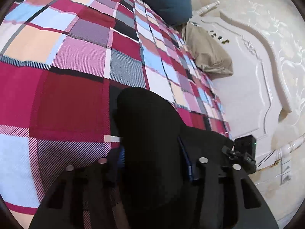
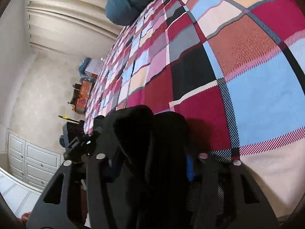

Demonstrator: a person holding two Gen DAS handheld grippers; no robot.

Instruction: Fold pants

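Each hand-held gripper, left (image 1: 152, 164) and right (image 2: 150, 158), pinches a bunched fold of the black fabric pants (image 1: 144, 118) right between its fingers, lifted just above the red checked bedspread (image 1: 66, 99); neither hand is nearer.

The left gripper (image 1: 152, 164) is matte black plastic: two flat, broad finger frames with long slots cut through them. Each frame carries a pair of round silver studs near its front end. A blue pad (image 1: 187, 164) lines the inner face of one finger. A small black box with a tiny green light (image 1: 245, 147) is clipped to its outer side. The right gripper (image 2: 150, 158) is the same build: black slotted frames, four silver studs and a bright blue pad (image 2: 190, 168) inside one finger.
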